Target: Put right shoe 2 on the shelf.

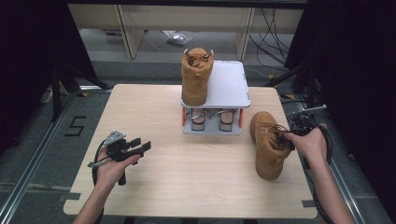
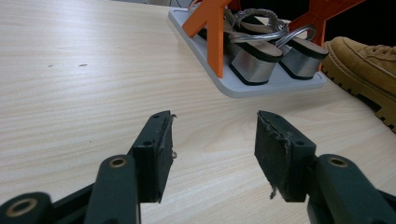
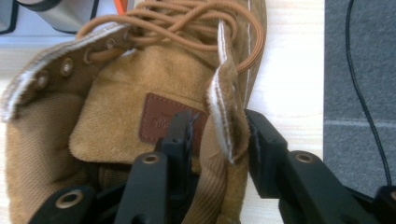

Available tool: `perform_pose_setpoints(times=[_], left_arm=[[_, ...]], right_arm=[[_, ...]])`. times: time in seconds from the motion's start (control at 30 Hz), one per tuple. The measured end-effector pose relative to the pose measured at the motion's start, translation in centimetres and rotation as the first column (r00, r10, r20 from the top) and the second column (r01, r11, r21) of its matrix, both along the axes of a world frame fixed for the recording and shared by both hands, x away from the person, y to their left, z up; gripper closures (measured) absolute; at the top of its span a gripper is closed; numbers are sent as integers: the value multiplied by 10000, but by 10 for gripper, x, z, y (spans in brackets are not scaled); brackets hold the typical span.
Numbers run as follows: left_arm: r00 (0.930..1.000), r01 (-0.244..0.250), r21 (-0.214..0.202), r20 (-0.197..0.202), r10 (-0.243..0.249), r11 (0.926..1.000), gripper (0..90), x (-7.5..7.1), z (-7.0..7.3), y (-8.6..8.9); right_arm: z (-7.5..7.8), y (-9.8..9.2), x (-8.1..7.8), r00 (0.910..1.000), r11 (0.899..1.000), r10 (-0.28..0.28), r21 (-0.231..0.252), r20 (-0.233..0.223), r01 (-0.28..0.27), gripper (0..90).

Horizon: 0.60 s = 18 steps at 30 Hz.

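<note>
The right gripper is seen at the open top of a tan boot. One black jaw is put inside the boot and the other is kept outside it. The side flap of the boot's top edge is caught between the two jaws. The outside jaw is pressed against the flap; a small gap can be seen beside the inside jaw, so a full pinch cannot be told for sure. A brown leather patch on the tongue is seen just behind the inside jaw. The brown laces are bunched above.

This boot is laid near the right edge of the wooden table, with its toe pointed toward the person. The gripper is held by the right hand at the boot's top.

The left gripper is held low over the bare table, well apart from the boot. Its jaws are spread wide and nothing is held between them.

A small grey rack with orange legs is stood at the far middle of the table. A second tan boot is stood upright on its top shelf. A pair of silver block-heeled shoes is kept on the shelf below.
</note>
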<state>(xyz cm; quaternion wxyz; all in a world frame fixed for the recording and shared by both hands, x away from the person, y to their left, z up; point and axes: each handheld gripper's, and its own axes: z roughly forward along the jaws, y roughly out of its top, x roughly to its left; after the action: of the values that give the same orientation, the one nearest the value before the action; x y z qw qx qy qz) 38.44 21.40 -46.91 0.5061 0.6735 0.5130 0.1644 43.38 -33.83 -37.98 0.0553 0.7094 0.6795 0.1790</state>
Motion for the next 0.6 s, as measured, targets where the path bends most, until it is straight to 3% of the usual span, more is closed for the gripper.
perform_pose_setpoints(times=[0.03, 0.2, 0.23, 0.3, 0.33, 0.4, 0.47, 0.53, 0.6], left_arm=[[10000, -1, -6, -9, 1, 10000, 463, 0, 0, 0], [9999, 71, 21, -150, -70, 10000, 465, 1, -1, -2], [9998, 62, -117, -178, -64, 9999, 465, 1, -1, -3], [9998, 111, -231, -157, -114, 9997, 461, 1, -2, -3], [9997, 16, -136, -230, -19, 9999, 459, 0, -1, -4], [9997, 35, -211, -231, -40, 9998, 456, 0, -2, -3], [9997, 31, -189, -238, -36, 9998, 455, 0, -3, -3], [9997, 38, -159, -224, -42, 9999, 454, 0, -3, -3], [9998, 36, -125, -208, -39, 9999, 454, 0, -3, -3]], right_arm=[[-3, -3, 2, 9995, 9994, 313, -168, 18, -312, 678], [-11, 0, 3, 9999, 9999, 150, -76, -76, -150, 721], [-10, 0, 4, 9995, 9999, 152, -20, -285, -153, 730], [-10, -1, 4, 9992, 9992, 353, -204, -177, -356, 744], [-9, 2, 4, 9991, 9999, 107, -86, -402, -111, 749], [-10, 1, 5, 9995, 9990, 308, -309, -43, -309, 759], [-10, 1, 6, 9990, 9988, 373, -319, -228, -380, 768], [-11, 4, 6, 9998, 10000, -79, -38, -155, 79, 781], [-10, 1, 7, 9996, 9997, 118, -214, -254, -123, 787]])
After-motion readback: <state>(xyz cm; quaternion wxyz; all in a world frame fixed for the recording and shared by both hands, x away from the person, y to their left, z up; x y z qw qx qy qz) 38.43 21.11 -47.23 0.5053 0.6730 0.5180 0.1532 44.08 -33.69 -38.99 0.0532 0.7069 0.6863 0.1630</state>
